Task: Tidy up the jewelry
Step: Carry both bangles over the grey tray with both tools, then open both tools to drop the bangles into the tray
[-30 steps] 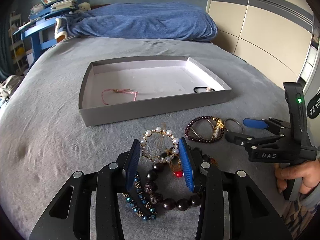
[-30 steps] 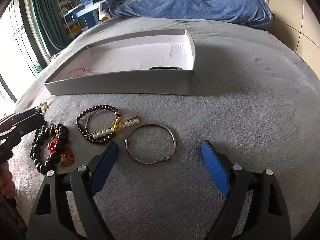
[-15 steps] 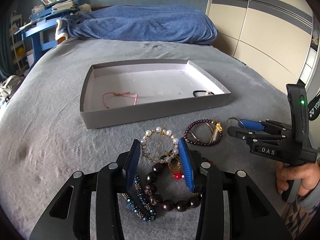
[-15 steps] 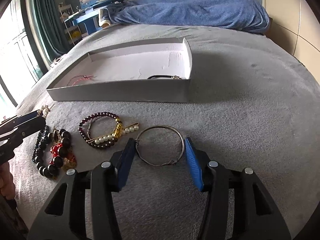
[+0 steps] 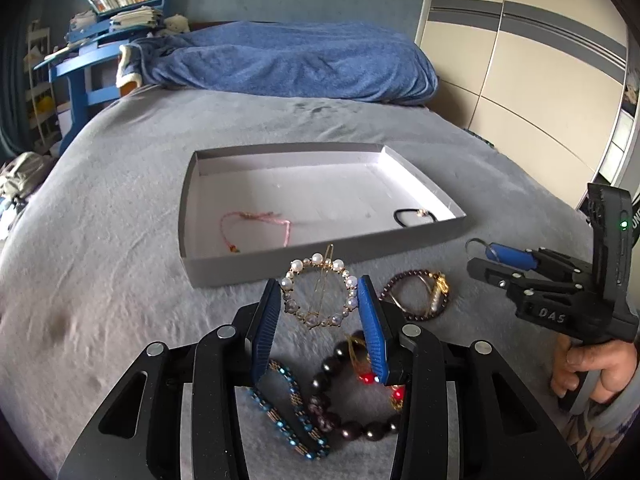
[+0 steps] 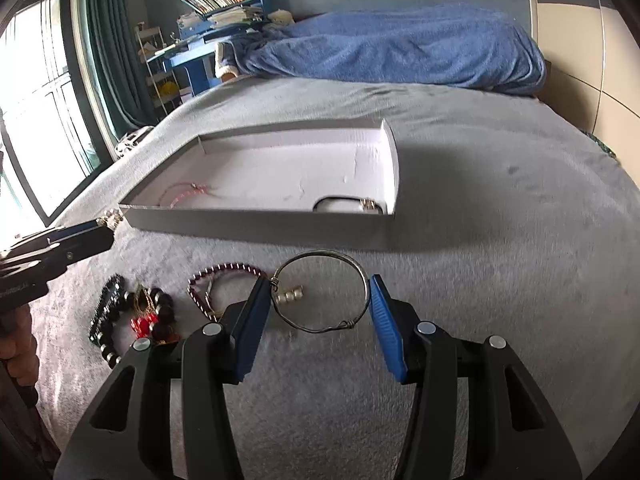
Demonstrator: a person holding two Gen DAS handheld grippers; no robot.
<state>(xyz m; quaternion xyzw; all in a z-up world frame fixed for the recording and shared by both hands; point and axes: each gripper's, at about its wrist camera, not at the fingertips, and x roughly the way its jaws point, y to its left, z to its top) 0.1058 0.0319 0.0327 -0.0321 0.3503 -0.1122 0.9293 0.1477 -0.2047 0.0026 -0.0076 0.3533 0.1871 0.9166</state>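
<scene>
1. Thin silver wire bangle [image 6: 322, 292], round, with a twisted joint at its near side and small metal beads at its left; pinched between the blue pads of the right hand-held gripper [image 6: 316, 308] and lifted above the bed [image 6: 500, 240].
2. Pearl ring brooch [image 5: 319, 291], a circle of white pearls with a gold pin across; pinched by the left hand-held gripper [image 5: 318, 312], pads pressing on both sides, held up just in front of the near wall of the box.
3. Shallow grey cardboard box [image 5: 320, 258] with white inside, lying on the bed beyond both grippers; inside, a pink cord bracelet [image 5: 256, 226] at the left and a black hair tie [image 5: 414, 216] in the near right corner.
4. Lying on the bed, near the box: a dark purple bead bracelet [image 5: 416, 296] tangled with a gold and pearl piece, a large dark wooden bead bracelet [image 5: 340, 404] with red stones, a flat blue and gold bracelet [image 5: 288, 412].
5. Bed cover grey, soft and fuzzy; blue blanket [image 5: 280, 64] heaped at the far end.
</scene>
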